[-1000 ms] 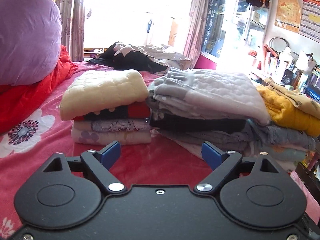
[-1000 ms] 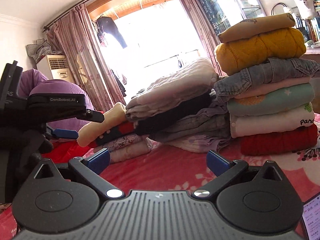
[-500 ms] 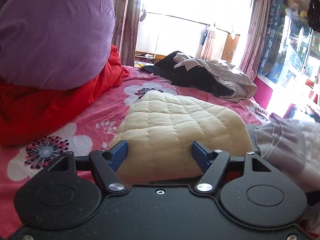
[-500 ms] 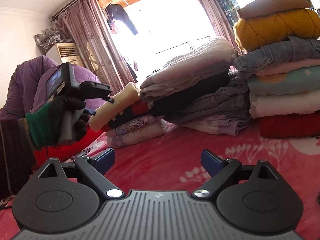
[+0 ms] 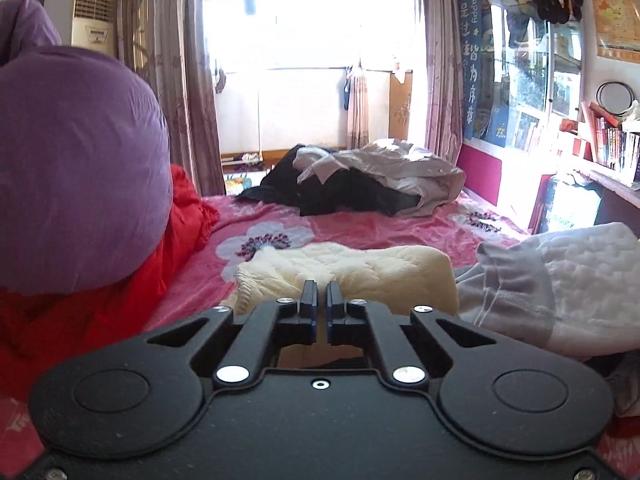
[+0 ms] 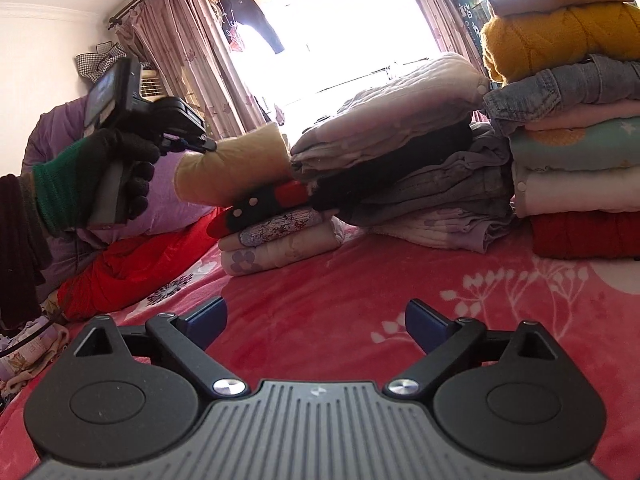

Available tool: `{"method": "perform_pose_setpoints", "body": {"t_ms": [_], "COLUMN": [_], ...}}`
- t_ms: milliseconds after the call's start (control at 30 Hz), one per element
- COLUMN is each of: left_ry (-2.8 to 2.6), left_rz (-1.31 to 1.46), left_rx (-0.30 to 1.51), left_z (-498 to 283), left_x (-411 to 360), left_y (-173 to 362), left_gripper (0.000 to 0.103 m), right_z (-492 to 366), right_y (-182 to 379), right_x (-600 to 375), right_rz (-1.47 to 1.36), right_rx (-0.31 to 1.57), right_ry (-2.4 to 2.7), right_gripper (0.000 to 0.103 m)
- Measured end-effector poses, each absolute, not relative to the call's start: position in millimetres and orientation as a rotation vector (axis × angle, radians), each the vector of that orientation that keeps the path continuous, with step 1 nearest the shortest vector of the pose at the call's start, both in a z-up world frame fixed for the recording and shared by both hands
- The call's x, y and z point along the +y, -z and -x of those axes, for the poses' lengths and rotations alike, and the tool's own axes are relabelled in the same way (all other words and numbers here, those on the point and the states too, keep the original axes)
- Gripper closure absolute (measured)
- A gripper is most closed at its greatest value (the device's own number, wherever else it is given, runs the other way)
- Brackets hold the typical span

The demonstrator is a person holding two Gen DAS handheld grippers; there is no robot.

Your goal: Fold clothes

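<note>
Left tool (image 5: 321, 295), tips nearly together, at cream quilted garment (image 5: 372, 270) on pink bedspread (image 5: 352, 228)

A dark blue vertical banner (image 5: 473, 64) hangs beside the window in the left wrist view. It carries the word "Happy" near its top, with large pale Chinese characters running down below it. Book spines (image 5: 616, 148) on the shelf are too small to read.
</note>
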State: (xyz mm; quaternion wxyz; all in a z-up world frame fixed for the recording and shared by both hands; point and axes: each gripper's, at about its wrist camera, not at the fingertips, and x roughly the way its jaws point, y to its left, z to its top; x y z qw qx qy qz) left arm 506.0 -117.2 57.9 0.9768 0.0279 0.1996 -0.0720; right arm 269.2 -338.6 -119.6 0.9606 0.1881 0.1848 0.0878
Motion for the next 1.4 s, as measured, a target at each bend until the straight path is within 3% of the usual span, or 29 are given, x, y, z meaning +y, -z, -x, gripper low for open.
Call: {"method": "perform_pose_setpoints", "body": {"t_ms": [233,333,633,900,1200,1400], "left_ry": [0.151,0.171,0.243,0.225,0.253,0.141], "left_rz": [-0.165,-0.181,-0.222,-0.155,-0.159,-0.152], "left_rx": [0.119,0.095,0.215,0.187,0.328,0.501], "left_z": [-404.9,-378.7,-331.1,-279.4,-252.1,-212.7], "left_x": [-106.7,-101.5,-103.1,-92.3,-85.2,-39.0], "left_y": [-121.0,-129.9,-102.7,-108.8,-77.4,-24.6], "left_gripper": [0.103,0.103,0.103,0.103,0.103,0.103], "right_z": [-263.5,-262.3,-259.1,-251.6,-252.1,-260.7], "right_y": [115.0,113.6,115.2,117.5,121.6,131.5], "right_x": [-342.3,-341.4,-349.6,-365.0,-361.2,-351.1], "right_rz": [-0.397,-0.404,-0.519,-0.565,-0.626,-0.665], "right_rx": [0.369,0.37,0.384,0.39,0.457,0.54], "right_ry": [-0.189,-0.202,-0.289,-0.299,-0.401,-0.434], "right_gripper": [0.007,0.007,0.006,0.004,0.004,0.004]}}
